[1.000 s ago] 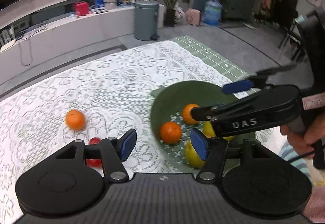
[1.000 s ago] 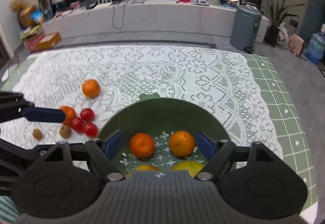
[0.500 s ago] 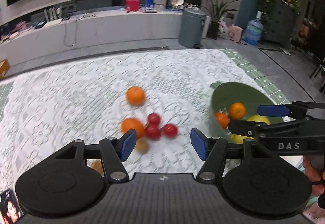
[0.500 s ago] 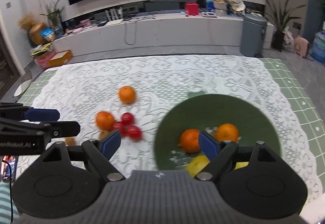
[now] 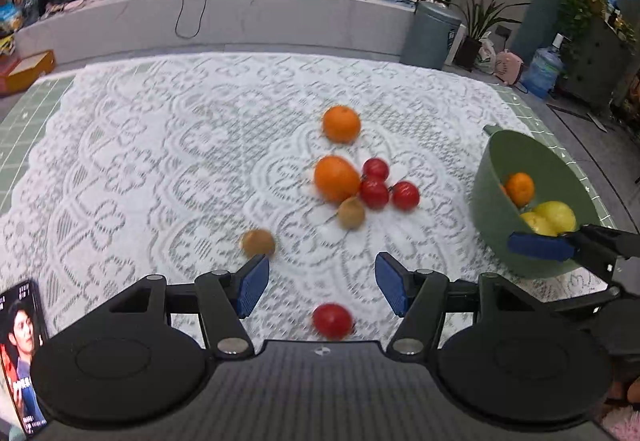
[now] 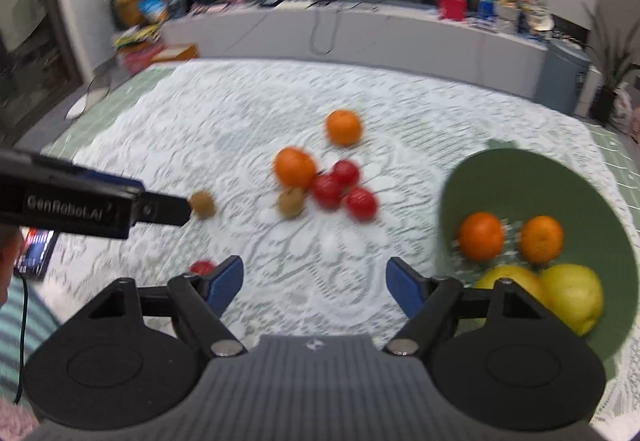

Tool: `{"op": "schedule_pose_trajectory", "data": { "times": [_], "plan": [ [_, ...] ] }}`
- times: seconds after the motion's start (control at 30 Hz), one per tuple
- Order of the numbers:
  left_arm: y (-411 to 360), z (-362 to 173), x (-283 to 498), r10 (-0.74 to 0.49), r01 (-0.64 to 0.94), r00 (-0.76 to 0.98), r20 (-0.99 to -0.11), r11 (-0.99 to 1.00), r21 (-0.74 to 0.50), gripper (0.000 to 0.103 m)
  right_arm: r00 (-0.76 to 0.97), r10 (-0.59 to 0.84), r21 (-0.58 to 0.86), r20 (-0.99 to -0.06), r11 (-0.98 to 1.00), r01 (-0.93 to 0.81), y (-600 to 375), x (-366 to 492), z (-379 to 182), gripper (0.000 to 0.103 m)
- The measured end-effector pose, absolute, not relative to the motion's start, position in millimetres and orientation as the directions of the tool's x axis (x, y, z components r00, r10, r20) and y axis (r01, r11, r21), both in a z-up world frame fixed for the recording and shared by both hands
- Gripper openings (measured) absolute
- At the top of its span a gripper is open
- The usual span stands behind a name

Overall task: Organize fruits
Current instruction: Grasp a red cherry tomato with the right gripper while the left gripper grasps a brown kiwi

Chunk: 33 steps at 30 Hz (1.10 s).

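On the lace cloth lie two oranges [image 5: 341, 123] [image 5: 336, 178], a cluster of three red fruits [image 5: 375, 193], two small brown fruits [image 5: 351, 213] [image 5: 258, 242] and a lone red fruit [image 5: 332, 321]. My left gripper [image 5: 322, 283] hangs open just above and beyond that lone red fruit, nothing between its pads. A green bowl [image 6: 532, 181] on the right holds two oranges [image 6: 480, 235] and two lemons [image 6: 572, 297]. My right gripper [image 6: 314, 287] is left of the bowl over bare cloth; its jaws are closing with nothing between them.
A phone [image 5: 22, 353] lies at the cloth's near left corner. Green checked mat [image 5: 28, 101] borders the lace. Beyond the table stand a long white shelf [image 5: 240, 13], a grey bin [image 5: 432, 35], plants and a water jug [image 5: 542, 71].
Both grippers swung left, away from the bowl and toward the loose fruit on the cloth. The bowl slid to the right edge of both views. The lone red fruit came into view.
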<state>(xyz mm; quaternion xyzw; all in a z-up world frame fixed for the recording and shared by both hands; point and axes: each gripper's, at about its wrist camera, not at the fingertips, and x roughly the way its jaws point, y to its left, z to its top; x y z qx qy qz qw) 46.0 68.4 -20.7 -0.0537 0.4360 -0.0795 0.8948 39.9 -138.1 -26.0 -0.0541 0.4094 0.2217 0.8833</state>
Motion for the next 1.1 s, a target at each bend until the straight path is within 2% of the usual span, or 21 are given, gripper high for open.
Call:
{"op": "schedule_pose_trajectory", "data": {
  "times": [0.13, 0.27, 0.4, 0.63, 0.7, 0.93, 1.0, 1.1],
  "plan": [
    [79, -32, 42, -0.182, 0.065, 0.584, -0.791, 0.982, -0.178, 0.072, 0.535, 0.369, 0.074, -0.760, 0.867, -0.492, -122, 39, -34, 0.065],
    [90, -41, 43, -0.185, 0.036, 0.567, -0.802, 0.979, -0.201, 0.067, 0.503, 0.400, 0.069, -0.766, 0.830, -0.554, -104, 40, -41, 0.054],
    [97, -45, 45, -0.183, 0.017, 0.557, -0.810, 0.978, -0.209, 0.063, 0.474, 0.436, 0.076, -0.765, 0.792, -0.606, -89, 40, -47, 0.050],
    [104, -51, 47, -0.180, 0.005, 0.544, -0.819, 0.977, -0.212, 0.063, 0.415, 0.473, 0.112, -0.777, 0.753, -0.648, -67, 49, -59, 0.041],
    [107, -52, 48, -0.182, 0.001, 0.542, -0.820, 0.976, -0.216, 0.063, 0.394, 0.475, 0.123, -0.787, 0.746, -0.654, -63, 51, -63, 0.034],
    [111, -52, 48, -0.200, 0.021, 0.551, -0.810, 0.974, -0.227, 0.061, 0.372, 0.455, 0.113, -0.809, 0.741, -0.661, -55, 57, -75, 0.031],
    [109, -51, 49, -0.207, 0.037, 0.559, -0.803, 0.974, -0.226, 0.060, 0.370, 0.448, 0.109, -0.814, 0.743, -0.661, -54, 59, -77, 0.025],
    [106, -52, 54, -0.215, 0.057, 0.568, -0.795, 0.973, -0.222, 0.059, 0.374, 0.447, 0.102, -0.813, 0.741, -0.664, -54, 60, -76, 0.024]
  ]
}}
